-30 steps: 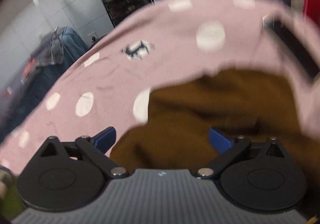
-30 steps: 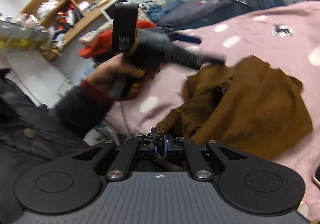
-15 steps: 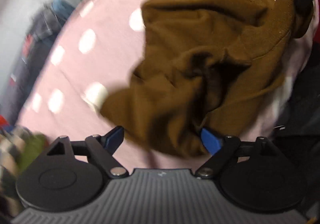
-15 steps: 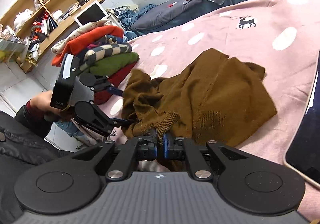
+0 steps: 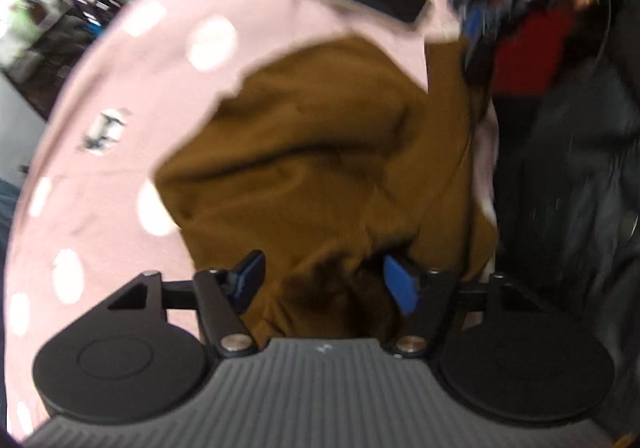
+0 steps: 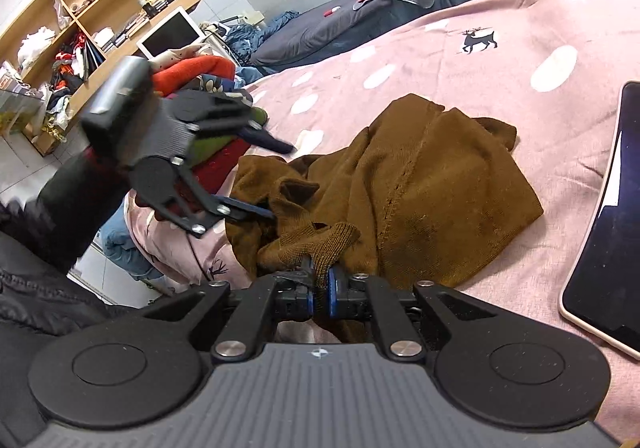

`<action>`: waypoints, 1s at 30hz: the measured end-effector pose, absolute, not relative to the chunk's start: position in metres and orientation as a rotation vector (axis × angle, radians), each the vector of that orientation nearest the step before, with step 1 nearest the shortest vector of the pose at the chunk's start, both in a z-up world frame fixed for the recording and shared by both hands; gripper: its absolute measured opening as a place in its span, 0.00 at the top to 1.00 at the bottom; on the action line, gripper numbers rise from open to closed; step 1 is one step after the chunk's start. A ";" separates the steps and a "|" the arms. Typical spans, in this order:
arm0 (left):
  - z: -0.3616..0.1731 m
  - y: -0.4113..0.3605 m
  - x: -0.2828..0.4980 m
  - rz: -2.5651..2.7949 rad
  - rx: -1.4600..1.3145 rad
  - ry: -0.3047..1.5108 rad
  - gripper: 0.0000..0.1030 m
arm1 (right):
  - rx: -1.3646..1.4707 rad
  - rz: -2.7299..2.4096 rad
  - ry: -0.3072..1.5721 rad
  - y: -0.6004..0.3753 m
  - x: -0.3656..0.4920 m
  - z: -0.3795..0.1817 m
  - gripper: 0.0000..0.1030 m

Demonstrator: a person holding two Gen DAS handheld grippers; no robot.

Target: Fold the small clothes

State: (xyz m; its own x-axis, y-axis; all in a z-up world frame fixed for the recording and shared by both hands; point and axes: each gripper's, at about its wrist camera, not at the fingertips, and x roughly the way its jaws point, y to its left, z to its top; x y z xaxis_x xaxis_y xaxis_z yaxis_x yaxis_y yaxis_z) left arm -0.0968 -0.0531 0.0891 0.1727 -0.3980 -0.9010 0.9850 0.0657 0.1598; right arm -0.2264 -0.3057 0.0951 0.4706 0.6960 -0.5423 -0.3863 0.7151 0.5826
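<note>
On a pink spotted bedspread [image 6: 460, 59], a brown knitted garment [image 6: 420, 183] lies crumpled near the bed's edge, not yet folded or even spread flat, so nearly all the work appears to remain. Beside it rests a dark tablet [image 6: 608, 215], and a stack of folded clothes [image 6: 208, 87] sits beyond, suggesting earlier pieces are done. The left gripper [image 5: 320, 280] points steeply down over the bunched cloth, its jaws half apart and closing, with brown fabric between them but not yet pinched. The right gripper [image 6: 320, 290] is nearly closed, clamped on a ribbed cuff of the garment at the near edge. A second ago the left gripper stood wide open over the bedspread; since then it has swung across and tipped down onto the garment.
</note>
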 end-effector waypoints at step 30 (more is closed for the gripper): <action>0.374 0.051 -0.079 -0.539 -0.024 -0.048 0.93 | -0.050 0.298 -0.191 -0.277 -0.183 0.377 0.99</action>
